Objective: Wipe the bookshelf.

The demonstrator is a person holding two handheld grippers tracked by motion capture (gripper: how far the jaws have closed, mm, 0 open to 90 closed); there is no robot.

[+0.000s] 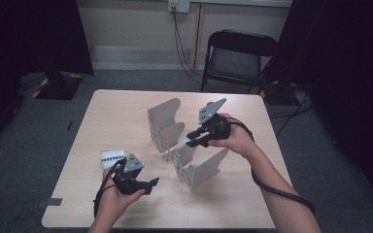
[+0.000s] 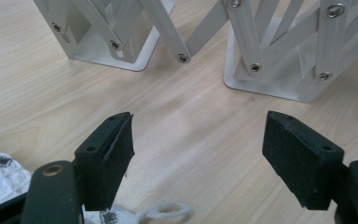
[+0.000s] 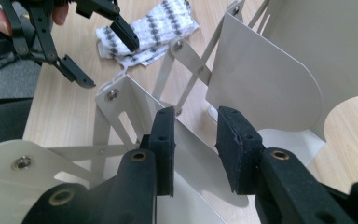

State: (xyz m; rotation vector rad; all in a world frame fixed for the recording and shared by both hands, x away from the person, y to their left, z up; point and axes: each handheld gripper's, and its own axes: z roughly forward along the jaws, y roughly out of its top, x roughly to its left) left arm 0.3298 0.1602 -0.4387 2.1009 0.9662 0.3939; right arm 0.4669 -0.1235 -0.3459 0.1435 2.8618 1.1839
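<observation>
Now the right hand-held gripper [image 3: 195, 149] is straddling a rack [image 1: 184, 141] plate, jaws apart, not pinching. Squeezing squarely should help. Nearer left, the left hand-held gripper [image 2: 198, 156] is hovering wide apart.

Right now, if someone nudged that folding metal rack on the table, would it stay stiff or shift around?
The rack would probably flex, not stay rigid: riveted scissor slats link its thin upright panels, so it likely stretches or folds. The sheet looks light, so it may slide on the smooth table. Its flat feet should resist tipping.
</observation>
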